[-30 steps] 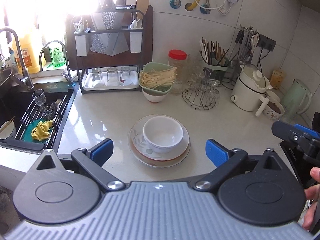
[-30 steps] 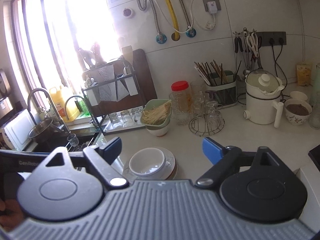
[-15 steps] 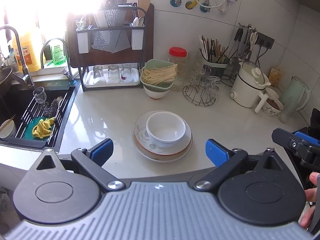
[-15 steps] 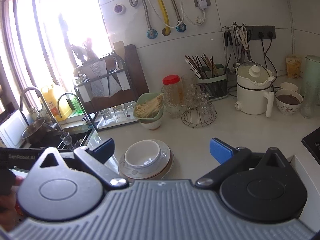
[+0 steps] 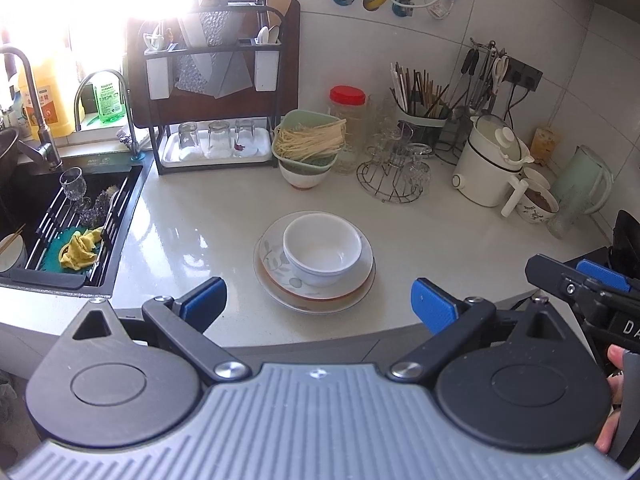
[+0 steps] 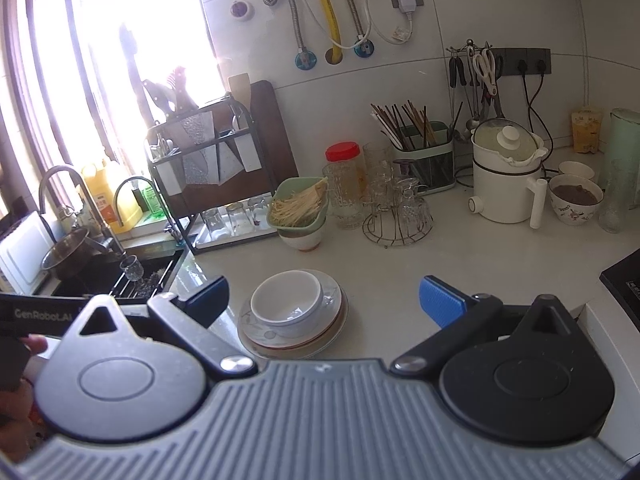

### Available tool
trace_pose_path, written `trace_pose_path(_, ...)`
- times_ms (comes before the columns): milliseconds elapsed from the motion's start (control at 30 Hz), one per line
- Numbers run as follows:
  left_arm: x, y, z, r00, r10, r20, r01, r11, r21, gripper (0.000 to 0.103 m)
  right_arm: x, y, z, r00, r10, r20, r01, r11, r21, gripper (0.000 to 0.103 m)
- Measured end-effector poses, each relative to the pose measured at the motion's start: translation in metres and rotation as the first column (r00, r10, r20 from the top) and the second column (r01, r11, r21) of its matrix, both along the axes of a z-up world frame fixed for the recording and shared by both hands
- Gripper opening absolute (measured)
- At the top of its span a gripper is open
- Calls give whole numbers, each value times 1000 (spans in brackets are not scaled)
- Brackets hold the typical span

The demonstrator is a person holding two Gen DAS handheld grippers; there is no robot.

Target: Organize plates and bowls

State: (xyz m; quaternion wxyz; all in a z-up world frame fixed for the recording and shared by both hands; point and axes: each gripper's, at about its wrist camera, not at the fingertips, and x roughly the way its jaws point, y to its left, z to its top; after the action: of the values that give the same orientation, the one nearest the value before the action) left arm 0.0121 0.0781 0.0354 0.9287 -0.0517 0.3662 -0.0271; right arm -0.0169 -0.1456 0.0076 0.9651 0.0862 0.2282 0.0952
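Observation:
A white bowl (image 5: 322, 249) sits nested in a stack of plates (image 5: 316, 294) with a leaf pattern near the counter's front edge. The bowl (image 6: 286, 304) and plates (image 6: 292, 340) also show in the right wrist view. My left gripper (image 5: 318, 306) is open and empty, held back from the counter edge in front of the stack. My right gripper (image 6: 324, 304) is open and empty, also back from the stack; it shows at the right edge of the left wrist view (image 5: 580, 280).
A green basket of noodles on a bowl (image 5: 308, 148), a wire glass rack (image 5: 394, 176), a white cooker (image 5: 490, 164), a chopstick holder (image 5: 420, 108) and a dish rack with glasses (image 5: 216, 120) line the back. The sink (image 5: 60, 216) lies left. A stovetop (image 6: 624, 276) lies right.
Both grippers have drawn back and up from the counter, so the bowl and plates look farther away. The dishes have not moved.

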Motion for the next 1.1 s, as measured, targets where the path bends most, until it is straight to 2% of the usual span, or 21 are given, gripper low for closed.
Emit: trace_pose_path(1100,-6,1,-7,1000,27,-9,-27,1000,-9,100,-3,-3,-5,1000,7,-11,-7,1000,5,103)
